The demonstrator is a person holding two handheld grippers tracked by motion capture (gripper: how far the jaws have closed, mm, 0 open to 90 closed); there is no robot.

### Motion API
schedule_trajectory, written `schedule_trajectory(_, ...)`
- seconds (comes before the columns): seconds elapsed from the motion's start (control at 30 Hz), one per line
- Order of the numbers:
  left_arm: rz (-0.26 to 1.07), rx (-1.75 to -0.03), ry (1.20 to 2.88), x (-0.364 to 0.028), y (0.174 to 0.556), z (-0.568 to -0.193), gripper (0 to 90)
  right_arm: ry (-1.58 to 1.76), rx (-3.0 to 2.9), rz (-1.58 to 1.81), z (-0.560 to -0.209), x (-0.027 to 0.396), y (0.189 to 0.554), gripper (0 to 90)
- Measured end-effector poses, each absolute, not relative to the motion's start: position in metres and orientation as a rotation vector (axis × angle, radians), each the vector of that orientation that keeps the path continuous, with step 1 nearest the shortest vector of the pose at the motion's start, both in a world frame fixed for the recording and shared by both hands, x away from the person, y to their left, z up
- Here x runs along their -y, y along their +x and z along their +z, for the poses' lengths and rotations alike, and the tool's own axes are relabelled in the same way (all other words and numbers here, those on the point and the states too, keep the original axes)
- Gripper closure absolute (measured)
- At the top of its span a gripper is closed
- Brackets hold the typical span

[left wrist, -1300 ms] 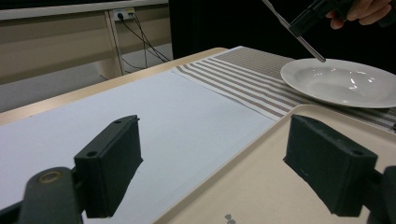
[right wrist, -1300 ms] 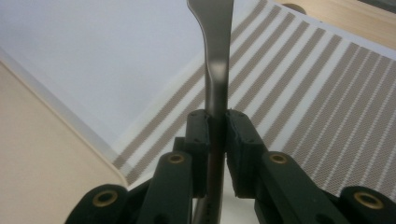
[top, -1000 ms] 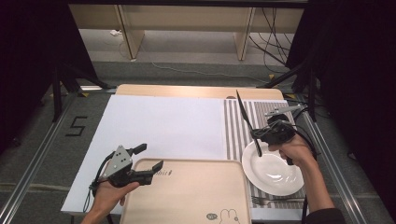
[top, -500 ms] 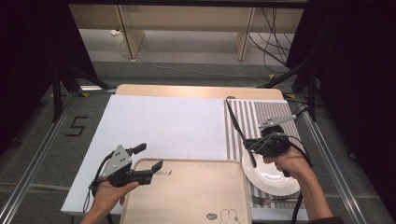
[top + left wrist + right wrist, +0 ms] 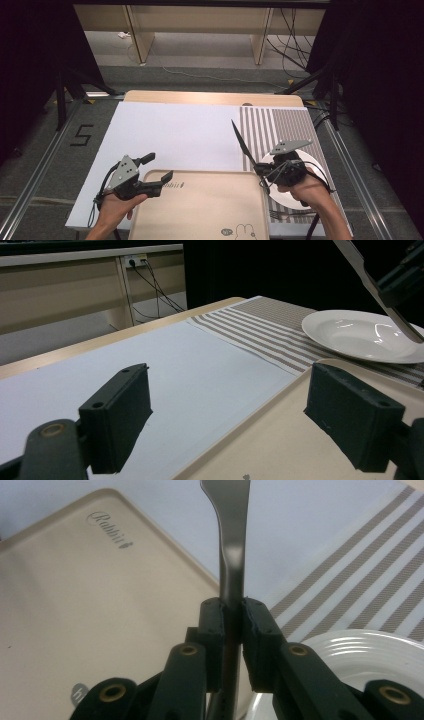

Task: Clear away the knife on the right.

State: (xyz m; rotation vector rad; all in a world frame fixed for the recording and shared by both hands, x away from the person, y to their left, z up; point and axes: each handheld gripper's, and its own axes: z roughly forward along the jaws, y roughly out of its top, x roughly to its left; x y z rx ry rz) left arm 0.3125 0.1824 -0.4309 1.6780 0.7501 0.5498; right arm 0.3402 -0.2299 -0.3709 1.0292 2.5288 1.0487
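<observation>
Right tool: the right tool (image 5: 260, 172) is pinching a knife (image 5: 243, 144), its two black pads pressed against the flat metal from both sides, as the right gripper view shows close up (image 5: 231, 625).
Knife: a long, dark table knife, held in the air and slanting up toward 11 o'clock from the right tool. Its free end hangs over the seam where the white sheet meets the striped mat. In the right gripper view the knife (image 5: 231, 540) rises straight up from between the pads.
Left tool: the left tool (image 5: 159, 168) is spread wide with nothing between its pads. In the left gripper view (image 5: 245, 422) one pad stands over the white sheet and the other over the tray.
Left hand: the left hand (image 5: 116, 205) grips the tool body at about 7 o'clock of the counter.
Right hand: the right hand (image 5: 302, 190) sits at about 4 o'clock, above the plate.
Tray: a beige tray (image 5: 200, 215) with rounded corners, a printed word near its top left corner and a small rabbit drawing at its near edge, lies at 6 o'clock.
Plate: a white plate (image 5: 320, 167) rests on the striped mat at 4 o'clock, just right of the tray.
Mat: a brown and white striped mat (image 5: 280, 125) covers the right part of the counter (image 5: 200, 97).
Sheet: a white sheet (image 5: 175, 135) covers the middle and left.
</observation>
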Motion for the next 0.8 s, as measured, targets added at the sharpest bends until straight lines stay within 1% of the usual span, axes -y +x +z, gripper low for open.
schedule_trajectory(0.37, 0.556, -0.746, 1.680, -0.183, 0.312, -0.430, 17.3, 1.010, -2.620, 1.018, -0.381, 0.215, 0.317, 80.3)
schedule_trajectory(0.8, 0.557, -0.746, 1.677, -0.183, 0.311, -0.430, 17.2, 0.992, -2.699, 0.986, -0.405, 0.204, 0.291, 80.2)
